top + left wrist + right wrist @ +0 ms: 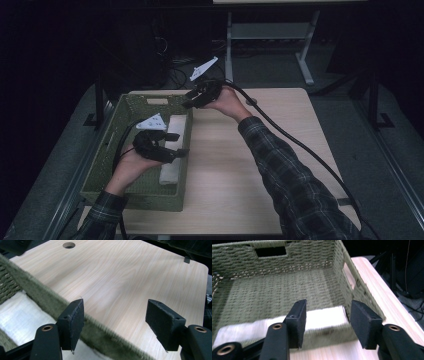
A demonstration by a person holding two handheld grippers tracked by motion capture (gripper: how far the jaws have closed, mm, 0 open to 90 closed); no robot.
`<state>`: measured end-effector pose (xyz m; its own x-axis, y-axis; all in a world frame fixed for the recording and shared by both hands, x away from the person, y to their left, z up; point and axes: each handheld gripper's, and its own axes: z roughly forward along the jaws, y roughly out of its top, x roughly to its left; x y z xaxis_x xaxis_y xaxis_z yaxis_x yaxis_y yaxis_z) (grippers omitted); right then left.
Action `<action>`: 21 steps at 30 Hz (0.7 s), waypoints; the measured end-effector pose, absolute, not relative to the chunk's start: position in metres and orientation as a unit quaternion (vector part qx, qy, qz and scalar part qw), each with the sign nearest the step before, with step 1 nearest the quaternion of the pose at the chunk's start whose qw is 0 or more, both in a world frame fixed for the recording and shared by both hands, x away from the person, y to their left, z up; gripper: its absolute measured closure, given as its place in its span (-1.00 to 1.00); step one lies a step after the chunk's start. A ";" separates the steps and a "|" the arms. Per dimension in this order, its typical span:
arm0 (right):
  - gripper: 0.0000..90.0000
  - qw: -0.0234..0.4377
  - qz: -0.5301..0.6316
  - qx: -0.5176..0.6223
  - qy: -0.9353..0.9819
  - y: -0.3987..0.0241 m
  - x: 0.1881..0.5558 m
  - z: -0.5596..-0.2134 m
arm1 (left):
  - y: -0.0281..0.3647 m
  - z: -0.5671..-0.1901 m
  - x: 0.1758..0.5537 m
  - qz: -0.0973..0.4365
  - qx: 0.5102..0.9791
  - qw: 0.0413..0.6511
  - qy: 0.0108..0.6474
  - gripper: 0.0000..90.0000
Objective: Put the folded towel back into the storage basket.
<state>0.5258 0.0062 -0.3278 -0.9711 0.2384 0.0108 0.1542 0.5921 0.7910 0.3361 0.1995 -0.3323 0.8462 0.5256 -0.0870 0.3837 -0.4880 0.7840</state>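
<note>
While I look down from the high view, I see a green woven basket (111, 150) on the left side of the wooden counter (235, 165). A white folded towel (172, 150) lies inside the basket, along its right wall.

My left gripper (176, 153) hangs just above the towel, over the middle of it. Its jaws point toward the right wall of the basket. In the left gripper view the jaws stand wide apart, with nothing between them. The towel (17, 315) lies low and to the left of the jaws there. The basket's green rim (45, 298) runs across under the left jaw, and the bare counter (120, 277) is past it.

My right gripper (189, 102) is up at the far right corner of the basket. In the right gripper view its jaws are apart and hold nothing. The towel (322, 317) lies just past the jaws, and its end shows in the gap between them. It sits against the basket's wall (347, 290). The jaws do not touch the towel.

Both grippers are free, and the towel rests in the basket by itself.
</note>
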 end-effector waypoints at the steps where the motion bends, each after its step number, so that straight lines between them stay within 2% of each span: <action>1: 0.02 0.047 0.436 0.113 0.892 0.002 0.525 -0.327 | 0.196 -0.331 0.336 0.084 0.859 0.430 0.264 -0.32; 21: -0.04 0.068 0.462 0.113 0.877 -0.090 0.491 -0.317 | 0.119 -0.332 0.335 0.084 0.865 0.425 0.253 -0.35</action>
<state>0.4911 -0.0901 -0.3168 -0.9650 0.2618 -0.0152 0.1355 0.5474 0.8258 0.3351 0.1191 -0.3320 0.8575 0.5095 -0.0709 0.3675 -0.5103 0.7775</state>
